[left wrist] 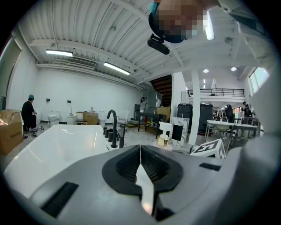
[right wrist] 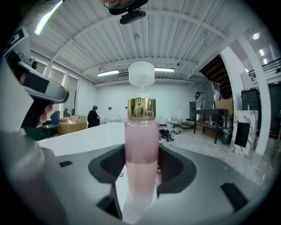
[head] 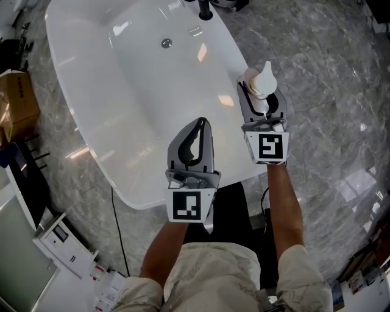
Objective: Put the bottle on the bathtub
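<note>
A pink pump bottle (right wrist: 141,149) with a gold collar and white pump head (head: 260,82) stands upright between the jaws of my right gripper (head: 262,103), which is shut on it. In the head view it hangs over the right rim of the white bathtub (head: 91,91). My left gripper (head: 198,135) is over the tub's near end, jaws closed together with nothing held (left wrist: 140,165). The tub's black faucet (left wrist: 113,127) shows at the far end (head: 205,9).
Grey marble floor (head: 323,91) surrounds the tub. Cardboard boxes (head: 18,103) sit at the left, papers and a cabinet (head: 55,244) at lower left. A drain (head: 166,42) lies in the tub's far half. A person (left wrist: 28,114) sits far behind.
</note>
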Demonstrator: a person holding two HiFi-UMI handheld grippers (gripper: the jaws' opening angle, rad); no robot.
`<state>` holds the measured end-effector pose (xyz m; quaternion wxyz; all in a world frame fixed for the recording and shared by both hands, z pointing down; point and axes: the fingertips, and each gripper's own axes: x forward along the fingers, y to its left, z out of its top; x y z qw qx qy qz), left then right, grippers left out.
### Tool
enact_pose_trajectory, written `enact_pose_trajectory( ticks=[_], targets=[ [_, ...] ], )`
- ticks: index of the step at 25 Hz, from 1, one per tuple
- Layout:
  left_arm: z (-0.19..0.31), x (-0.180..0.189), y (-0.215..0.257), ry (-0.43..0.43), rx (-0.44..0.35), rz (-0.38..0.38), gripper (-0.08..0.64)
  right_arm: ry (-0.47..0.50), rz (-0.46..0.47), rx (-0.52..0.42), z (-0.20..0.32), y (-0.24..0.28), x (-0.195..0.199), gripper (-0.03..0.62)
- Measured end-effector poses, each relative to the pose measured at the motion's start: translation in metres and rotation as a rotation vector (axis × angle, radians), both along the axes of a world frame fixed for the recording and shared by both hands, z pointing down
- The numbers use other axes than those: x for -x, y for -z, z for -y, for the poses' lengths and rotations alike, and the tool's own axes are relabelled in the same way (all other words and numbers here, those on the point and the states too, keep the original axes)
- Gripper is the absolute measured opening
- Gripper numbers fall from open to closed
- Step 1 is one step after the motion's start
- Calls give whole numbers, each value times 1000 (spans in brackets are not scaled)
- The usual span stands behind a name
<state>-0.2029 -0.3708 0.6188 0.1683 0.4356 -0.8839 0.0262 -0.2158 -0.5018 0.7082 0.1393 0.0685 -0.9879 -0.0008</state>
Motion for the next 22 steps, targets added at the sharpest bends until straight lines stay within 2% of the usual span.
enact_pose_trajectory(
  ticks=[5,8,13,22],
  targets=[
    [-3,-1,2,5,-5,7,6,-8,-10,2,1,-2,1,210],
    [-6,-2,4,8,-8,8,6,11,-16,0,-4,-2,2,251],
    [-12,-4,9,13,-7,11,6,23,-26,7,-8,-1,1,272],
    [-17,-9,18,-4,-30,20,6,-23,-54,5,-9,-2,-12,290]
  ],
)
